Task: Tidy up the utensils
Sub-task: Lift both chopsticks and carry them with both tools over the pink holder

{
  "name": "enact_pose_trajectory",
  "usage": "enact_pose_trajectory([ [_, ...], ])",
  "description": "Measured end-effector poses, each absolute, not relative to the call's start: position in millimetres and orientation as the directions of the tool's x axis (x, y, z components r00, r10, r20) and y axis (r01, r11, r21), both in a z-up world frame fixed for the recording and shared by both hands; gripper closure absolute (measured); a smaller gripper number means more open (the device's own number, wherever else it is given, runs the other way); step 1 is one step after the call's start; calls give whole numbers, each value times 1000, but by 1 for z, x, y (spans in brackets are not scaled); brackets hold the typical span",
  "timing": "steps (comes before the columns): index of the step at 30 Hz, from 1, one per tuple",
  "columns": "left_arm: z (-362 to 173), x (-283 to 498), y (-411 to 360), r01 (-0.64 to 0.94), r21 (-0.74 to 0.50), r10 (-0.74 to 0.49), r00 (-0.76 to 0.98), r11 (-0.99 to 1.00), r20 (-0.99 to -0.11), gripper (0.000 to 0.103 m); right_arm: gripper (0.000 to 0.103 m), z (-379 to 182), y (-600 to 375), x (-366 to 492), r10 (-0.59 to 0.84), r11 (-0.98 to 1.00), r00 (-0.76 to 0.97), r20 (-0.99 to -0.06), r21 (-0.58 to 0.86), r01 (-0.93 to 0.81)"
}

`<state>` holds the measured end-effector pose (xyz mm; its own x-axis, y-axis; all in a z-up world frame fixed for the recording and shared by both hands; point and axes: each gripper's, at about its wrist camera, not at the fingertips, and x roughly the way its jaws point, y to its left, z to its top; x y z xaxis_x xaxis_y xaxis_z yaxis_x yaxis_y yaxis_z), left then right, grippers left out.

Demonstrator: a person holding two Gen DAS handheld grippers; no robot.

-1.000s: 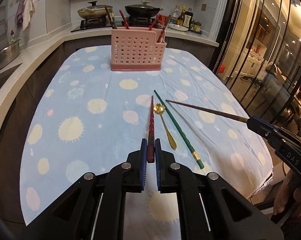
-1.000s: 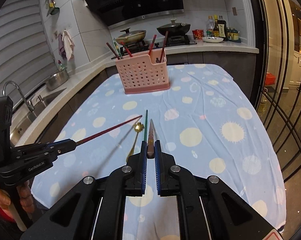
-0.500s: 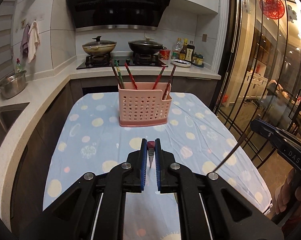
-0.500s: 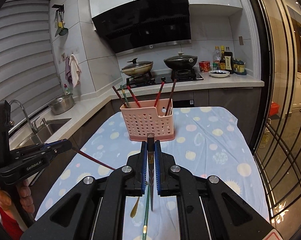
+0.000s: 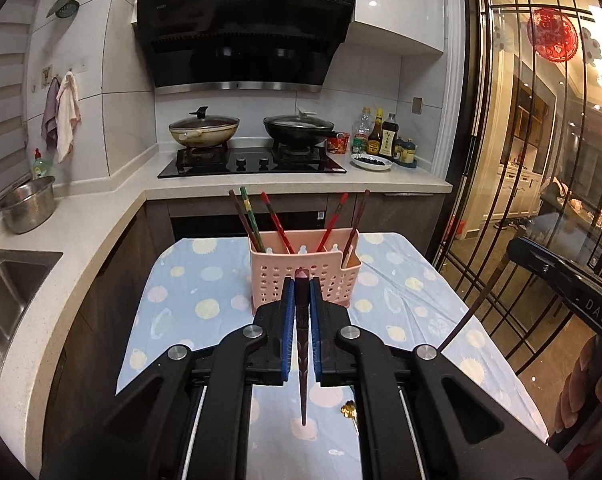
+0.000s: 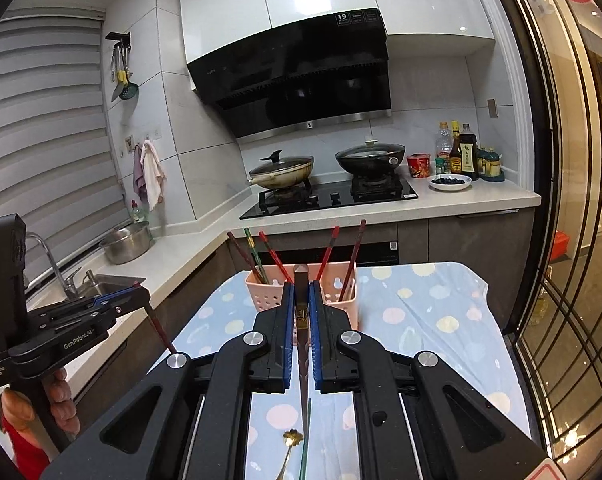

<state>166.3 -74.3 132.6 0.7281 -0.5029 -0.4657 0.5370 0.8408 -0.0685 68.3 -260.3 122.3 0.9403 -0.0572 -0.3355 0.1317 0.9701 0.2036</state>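
Two handheld tools are hovering above a desk (image 5: 189, 280) w/ a blue dotted cloth. The left tool (image 5: 301, 308) is clamping a dark red chopstick (image 5: 302, 360) — thick end up, thin tip hanging down toward the cloth. The right tool (image 6: 301, 312) is gripping a brown chopstick (image 6: 301, 300) the same way, near vertical.

The pink perforated holder (image 5: 301, 272) is sitting straight ahead of both tools, toward the far end of the desk, w/ several chopsticks already leaning in it. Both held sticks are running roughly upright, so they are already lining up w/ the holder's open top. In the left view the holder looks closer, just behind the fingers — so the left hand is probably nearer, though fisheye makes that uncertain.

Below the right tool, a gold spoon (image 6: 291, 440) & a green chopstick (image 6: 306, 440) are lying on the cloth.
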Motion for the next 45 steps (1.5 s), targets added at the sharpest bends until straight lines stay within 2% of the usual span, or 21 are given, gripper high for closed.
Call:
enact_pose_trajectory([
  [13, 192, 220, -90, 520, -55, -501, 779, 852, -377, 96, 96, 162, -278, 146, -67, 968, 949, -308, 212, 137],
  [28, 243, 301, -121, 502, -32, -483, 812, 864, -328, 96, 96, 205, -301, 239, -104, 963, 958, -267, 215, 165],
  [35, 228, 333, -138, 504, -26, -478, 799, 863, -365, 96, 96, 192, -306, 280, -96, 961, 946, -309, 218, 169],
  [45, 179, 360, -145, 499, -58, -467, 756, 865, -459, 96, 96, 126, -303, 313, -60, 963, 894, -444, 209, 169],
])
